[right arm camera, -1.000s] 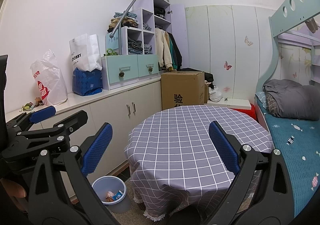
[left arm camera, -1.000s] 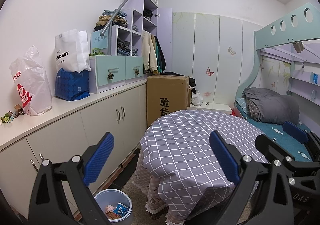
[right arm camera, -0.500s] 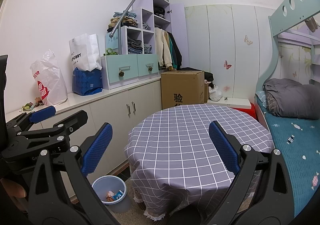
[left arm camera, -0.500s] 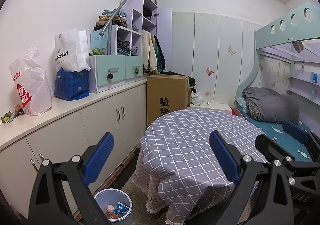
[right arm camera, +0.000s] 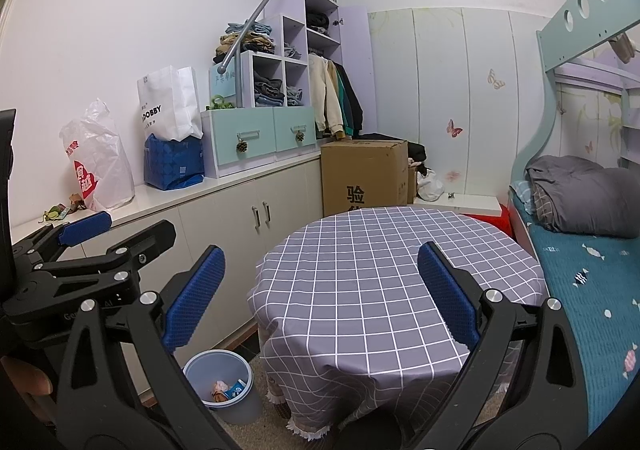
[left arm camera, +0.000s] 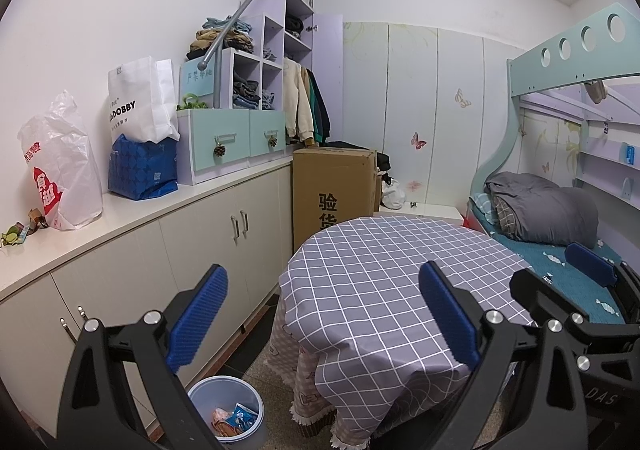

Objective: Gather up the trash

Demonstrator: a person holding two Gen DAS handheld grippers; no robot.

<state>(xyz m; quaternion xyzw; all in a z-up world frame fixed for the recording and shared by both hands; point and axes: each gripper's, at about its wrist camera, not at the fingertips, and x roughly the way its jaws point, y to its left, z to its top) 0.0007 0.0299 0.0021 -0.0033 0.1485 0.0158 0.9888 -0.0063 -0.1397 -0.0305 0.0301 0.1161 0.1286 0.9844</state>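
Note:
A pale blue waste bin (left arm camera: 230, 410) (right arm camera: 220, 382) stands on the floor beside the round table (left arm camera: 400, 290) (right arm camera: 380, 270) and holds a few wrappers. The table's grey checked cloth carries nothing. My left gripper (left arm camera: 324, 318) hovers open above the table's near edge, empty. My right gripper (right arm camera: 320, 302) is open too, with nothing between its blue pads. The left gripper also shows at the left of the right wrist view, and the right gripper at the right of the left wrist view.
A white counter (left arm camera: 120, 217) runs along the left wall with a white plastic bag (left arm camera: 60, 169), a paper bag (left arm camera: 140, 101), a blue bag and small scraps (left arm camera: 20, 234). A cardboard box (left arm camera: 332, 193) stands behind the table. A bunk bed (right arm camera: 580, 250) fills the right side.

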